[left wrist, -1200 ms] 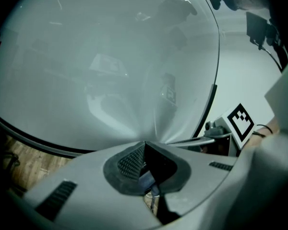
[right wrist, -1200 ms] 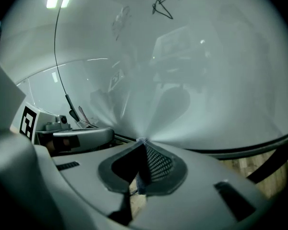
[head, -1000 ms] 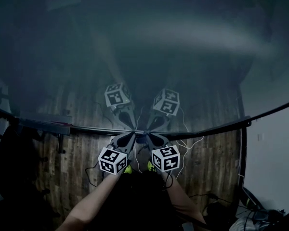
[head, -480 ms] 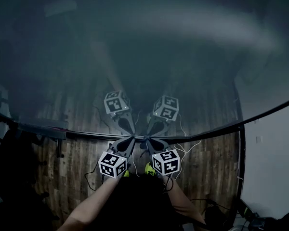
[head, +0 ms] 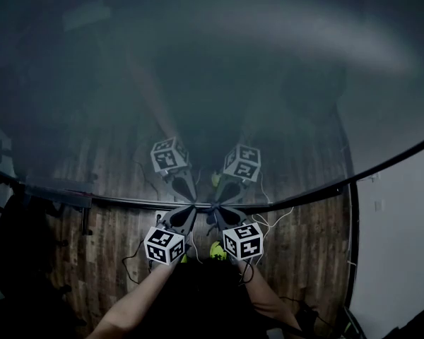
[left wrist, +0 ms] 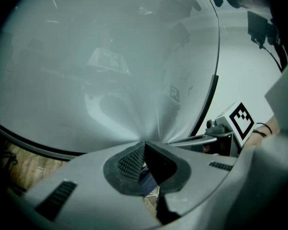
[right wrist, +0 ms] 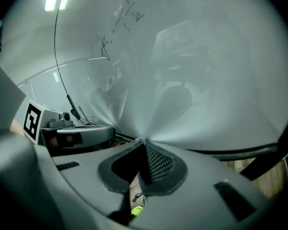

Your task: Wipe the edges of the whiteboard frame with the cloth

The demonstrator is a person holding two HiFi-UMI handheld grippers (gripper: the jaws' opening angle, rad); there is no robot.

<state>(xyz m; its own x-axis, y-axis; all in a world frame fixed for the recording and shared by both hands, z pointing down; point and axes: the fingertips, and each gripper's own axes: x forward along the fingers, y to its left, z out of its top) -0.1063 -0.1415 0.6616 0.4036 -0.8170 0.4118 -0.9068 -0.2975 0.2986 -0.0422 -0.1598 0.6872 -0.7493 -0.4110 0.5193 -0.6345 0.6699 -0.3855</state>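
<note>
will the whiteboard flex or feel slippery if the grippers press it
The whiteboard looks rigid: flat panel in a dark frame, so probably little flex. Its glossy, reflecting face suggests the shut left gripper and right gripper tips could skid.

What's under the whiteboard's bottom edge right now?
Wood floor and loose cables. The left gripper and right gripper sit at the frame, jaws shut. The person's arms hide the floor beneath them. No cloth shows.
</note>
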